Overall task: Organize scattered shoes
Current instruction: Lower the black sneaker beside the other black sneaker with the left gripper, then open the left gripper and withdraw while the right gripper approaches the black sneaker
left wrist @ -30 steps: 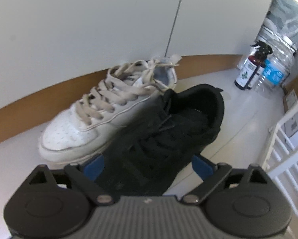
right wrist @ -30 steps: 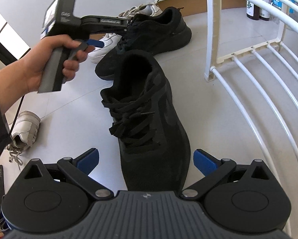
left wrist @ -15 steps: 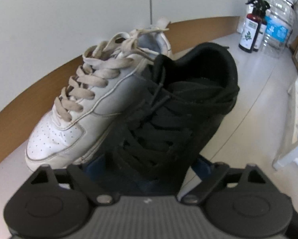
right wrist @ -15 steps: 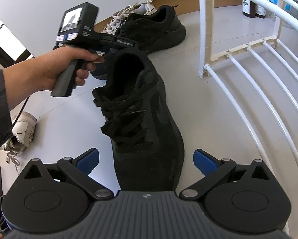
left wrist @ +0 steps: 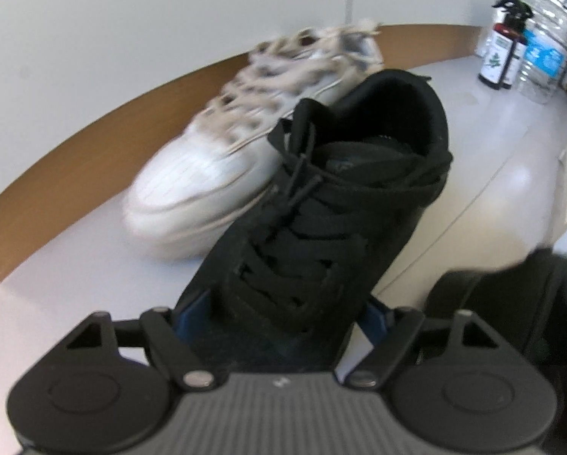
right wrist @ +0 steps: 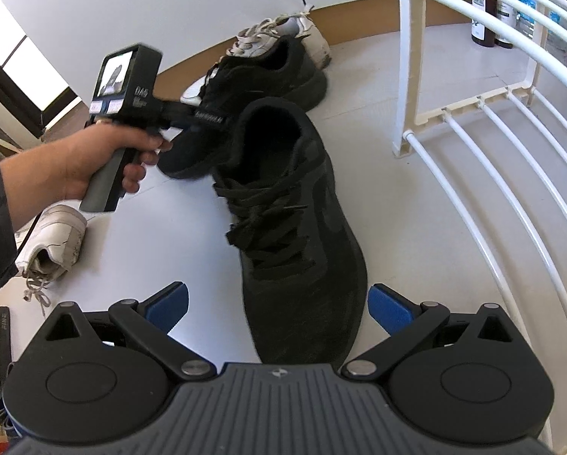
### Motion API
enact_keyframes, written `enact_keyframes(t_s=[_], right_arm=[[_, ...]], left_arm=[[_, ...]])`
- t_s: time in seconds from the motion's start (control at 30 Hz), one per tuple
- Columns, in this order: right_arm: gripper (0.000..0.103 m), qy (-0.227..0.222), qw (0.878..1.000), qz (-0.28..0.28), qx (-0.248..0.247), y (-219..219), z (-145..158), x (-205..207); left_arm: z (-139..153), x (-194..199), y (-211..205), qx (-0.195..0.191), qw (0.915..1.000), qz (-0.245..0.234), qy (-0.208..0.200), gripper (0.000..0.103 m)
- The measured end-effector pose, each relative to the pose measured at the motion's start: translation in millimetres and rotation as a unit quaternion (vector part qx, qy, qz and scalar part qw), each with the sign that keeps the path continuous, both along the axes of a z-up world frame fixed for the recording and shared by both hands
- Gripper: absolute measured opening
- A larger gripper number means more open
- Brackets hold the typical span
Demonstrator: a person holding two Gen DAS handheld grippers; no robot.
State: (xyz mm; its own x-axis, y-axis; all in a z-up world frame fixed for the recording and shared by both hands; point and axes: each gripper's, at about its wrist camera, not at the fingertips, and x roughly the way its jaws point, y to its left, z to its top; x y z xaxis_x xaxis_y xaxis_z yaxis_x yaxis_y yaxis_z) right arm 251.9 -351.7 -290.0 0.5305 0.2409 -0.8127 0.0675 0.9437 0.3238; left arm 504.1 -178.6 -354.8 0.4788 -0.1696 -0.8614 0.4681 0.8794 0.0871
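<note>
White sneaker point(left wrist: 215, 174) touches gripped black shoe point(left wrist: 314, 235); shoe rack point(right wrist: 473, 121) nearby.

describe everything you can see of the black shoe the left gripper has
The black shoe is a low sneaker of matte fabric with flat black laces, loosely tied, and a dark padded collar. Its toe sits between the left gripper, whose blue pads press its sides; the jaws have just been closing. Its heel points toward the wall. A white sneaker lies right beside it, by the brown baseboard.
</note>
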Motion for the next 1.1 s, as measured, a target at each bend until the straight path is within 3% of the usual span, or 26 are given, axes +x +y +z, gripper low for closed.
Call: enact_keyframes(t_s=[0.27, 0.67, 1.1], right_arm=[[0.103, -0.008, 1.000, 0.008, 0.009, 17.2, 8.3, -10.2], [0.103, -0.012, 0.999, 0.030, 0.024, 48.9, 15.6, -21.1], [0.103, 0.000, 0.999, 0.045, 0.028, 67.1, 14.7, -30.0]], left_arm=[[2.3, -46.0, 43.4, 0.024, 0.9993, -0.027, -0.005, 0.080], [19.6, -121.9, 110.9, 0.053, 0.9969, -0.049, 0.033, 0.078], [40.2, -181.8, 175.6, 0.043, 0.9964, -0.051, 0.053, 0.076]])
